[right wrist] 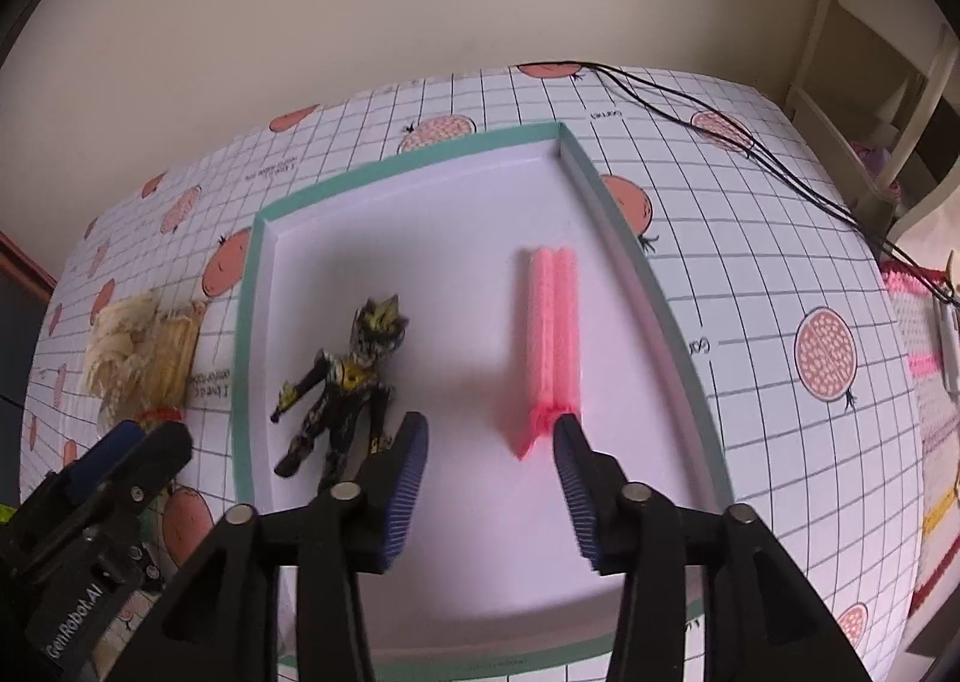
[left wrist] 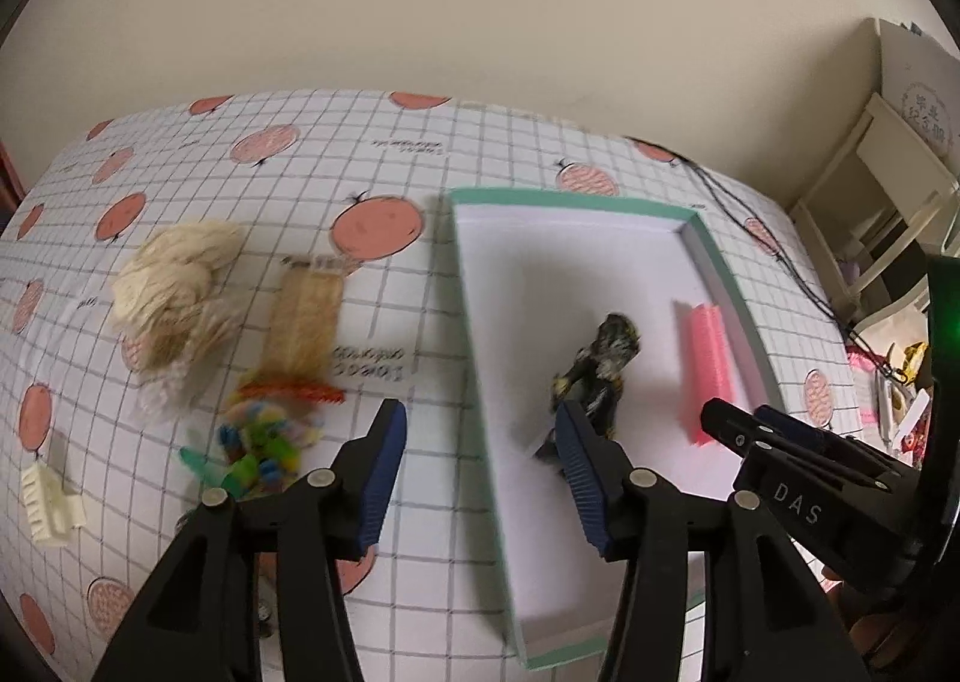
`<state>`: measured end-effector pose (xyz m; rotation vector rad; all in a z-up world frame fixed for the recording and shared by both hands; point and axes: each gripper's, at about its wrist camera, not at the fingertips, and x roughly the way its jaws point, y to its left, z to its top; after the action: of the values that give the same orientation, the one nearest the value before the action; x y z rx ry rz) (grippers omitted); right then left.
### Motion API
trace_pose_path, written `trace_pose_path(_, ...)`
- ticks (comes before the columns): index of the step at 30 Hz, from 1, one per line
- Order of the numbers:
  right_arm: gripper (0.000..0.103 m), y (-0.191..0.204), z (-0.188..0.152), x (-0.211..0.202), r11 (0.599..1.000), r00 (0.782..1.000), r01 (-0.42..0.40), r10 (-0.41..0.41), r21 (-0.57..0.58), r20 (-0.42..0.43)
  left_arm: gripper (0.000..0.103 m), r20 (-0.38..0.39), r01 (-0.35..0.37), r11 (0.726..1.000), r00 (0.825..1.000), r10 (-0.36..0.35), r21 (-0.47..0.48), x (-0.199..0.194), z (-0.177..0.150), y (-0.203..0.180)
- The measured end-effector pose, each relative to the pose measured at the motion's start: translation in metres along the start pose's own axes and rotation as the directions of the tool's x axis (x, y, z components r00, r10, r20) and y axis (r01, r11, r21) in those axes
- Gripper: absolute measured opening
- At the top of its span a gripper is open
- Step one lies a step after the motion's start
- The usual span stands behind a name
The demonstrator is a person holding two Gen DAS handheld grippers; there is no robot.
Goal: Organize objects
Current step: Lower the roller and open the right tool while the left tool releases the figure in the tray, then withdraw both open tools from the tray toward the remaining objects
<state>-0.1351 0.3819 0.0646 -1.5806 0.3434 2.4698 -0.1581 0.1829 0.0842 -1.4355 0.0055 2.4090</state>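
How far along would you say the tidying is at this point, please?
Done: the figure and the pink comb lie in the tray. In hand: nothing; the left gripper and the right gripper are both open and empty. Left: the wig, the tan comb, the colourful pile and the white clip sit on the tablecloth outside the tray.

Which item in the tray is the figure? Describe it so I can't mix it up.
Find the white tray with a teal rim on the checked tablecloth. Two things lie inside: the action figure lies on the left, black and gold with spiky yellow hair; its neighbour is a plain pink comb-like piece.
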Motion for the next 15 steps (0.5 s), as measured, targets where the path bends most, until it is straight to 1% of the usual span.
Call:
trace_pose_path(1,0.059,0.0,-0.003,0.0,1.0,1.0,-0.003,0.003,0.007,0.001,0.065,-0.002,-0.006,1.0,1.0,0.006,-0.003,-0.001,-0.002,0.003)
trace_pose_path(3,0.063,0.001,-0.007,0.002,1.0,1.0,-0.005,0.005,0.011,-0.002,0.07,0.009,-0.016,1.0,1.0,0.016,-0.017,-0.001,-0.005,0.008)
trace_pose_path(5,0.065,0.004,-0.012,0.005,1.0,1.0,0.0,0.0,-0.01,-0.007,0.073,0.008,-0.013,0.999,1.0,0.014,-0.036,0.0,-0.009,0.014)
trace_pose_path(6,0.065,0.005,-0.015,0.008,1.0,1.0,0.011,-0.011,-0.027,-0.011,0.077,0.007,-0.009,0.999,1.0,0.009,-0.044,0.001,-0.011,0.017)
trace_pose_path(8,0.067,0.006,-0.019,0.011,0.999,1.0,0.022,-0.023,-0.049,-0.015,0.079,0.01,0.0,0.999,1.0,0.001,-0.048,0.004,-0.015,0.022)
trace_pose_path(11,0.07,0.004,-0.024,0.015,0.998,0.999,0.034,-0.035,-0.055,-0.021,0.08,0.006,-0.019,0.998,1.0,0.019,-0.052,0.007,-0.019,0.029)
trace_pose_path(12,0.071,0.003,-0.025,0.016,0.998,0.999,0.035,-0.036,-0.057,-0.02,0.083,0.008,-0.021,0.998,1.0,0.021,-0.057,0.008,-0.019,0.03)
trace_pose_path(13,0.071,0.002,-0.025,0.017,0.998,0.999,0.037,-0.038,-0.058,-0.022,0.089,0.013,-0.018,0.998,1.0,0.019,-0.062,0.007,-0.019,0.032)
trace_pose_path(14,0.073,0.002,-0.026,0.018,0.998,0.999,0.036,-0.038,-0.057,-0.023,0.09,0.022,-0.013,0.998,1.0,0.015,-0.066,0.006,-0.019,0.033)
trace_pose_path(15,0.076,0.001,-0.027,0.018,0.998,0.999,0.033,-0.034,-0.052,-0.022,0.091,0.029,-0.011,0.998,1.0,0.013,-0.068,0.005,-0.019,0.033)
